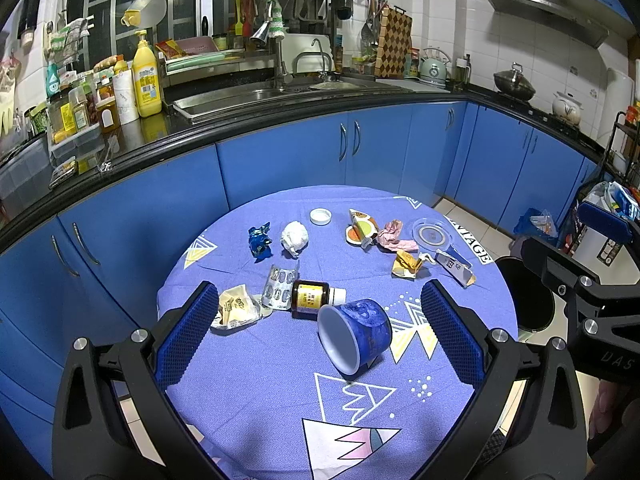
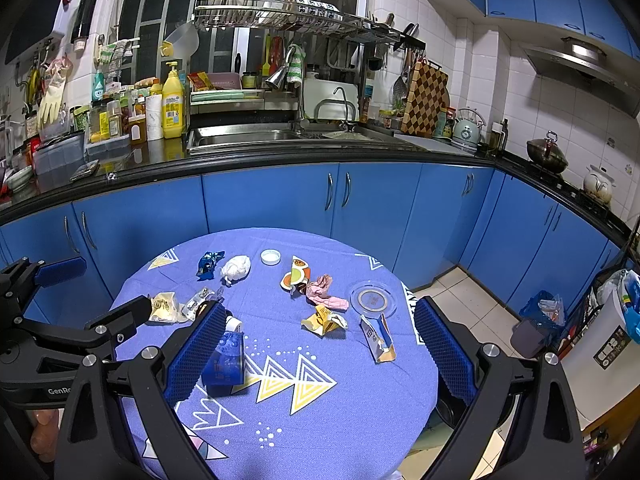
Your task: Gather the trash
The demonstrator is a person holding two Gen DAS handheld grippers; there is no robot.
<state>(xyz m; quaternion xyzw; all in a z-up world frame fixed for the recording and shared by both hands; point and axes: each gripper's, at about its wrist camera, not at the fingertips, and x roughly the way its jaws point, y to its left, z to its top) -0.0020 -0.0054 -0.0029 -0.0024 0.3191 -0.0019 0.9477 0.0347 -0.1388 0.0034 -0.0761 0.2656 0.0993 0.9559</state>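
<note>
Left wrist view: left gripper [image 1: 320, 336] is hovering w/ jaws wide, holding nothing, a tipped blue cup [image 1: 355, 336] lying between them on the round table [image 1: 280, 400], brown bottle [image 1: 310, 299] touching it on the far side. Right wrist view: right gripper [image 2: 320, 354] is also gaping wide & empty, yellow wrapper [image 2: 325, 319] and torn carton [image 2: 378, 338] lying just beyond, mid-table.

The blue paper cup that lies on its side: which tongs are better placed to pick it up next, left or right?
Left, probably. The blue cup lies directly between the open left tongs, close in front of them. The right tongs are also open, but the cup sits off to their left, by one finger.
</note>
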